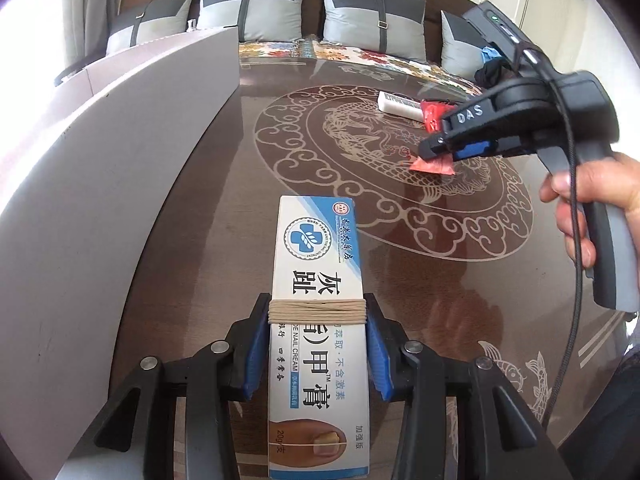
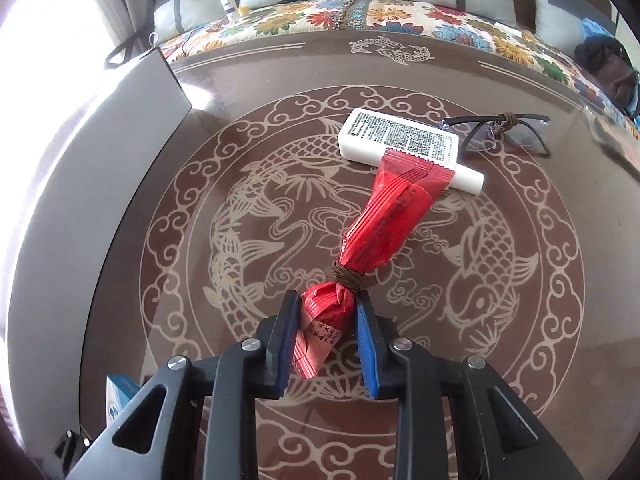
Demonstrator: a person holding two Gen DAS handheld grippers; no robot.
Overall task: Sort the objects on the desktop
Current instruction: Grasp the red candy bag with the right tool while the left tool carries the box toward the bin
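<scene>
At the table's (image 1: 208, 216) nine o'clock edge the left gripper (image 1: 318, 344) clamps a light, stiff cream box (image 1: 316, 264) by its long sides, while toward three o'clock the right gripper (image 2: 326, 344) pinches a soft, crinkly red packet (image 2: 380, 220) below its string tie; no container's contents show.

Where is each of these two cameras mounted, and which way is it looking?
Left wrist view: sits on the left gripper, looking down along its fingers at the cream box they clamp; a hand and the right gripper show beside it.
Right wrist view: sits on the right gripper, looking down at the red packet it pinches.
Both share the patterned table, red packet and white tube.
</scene>
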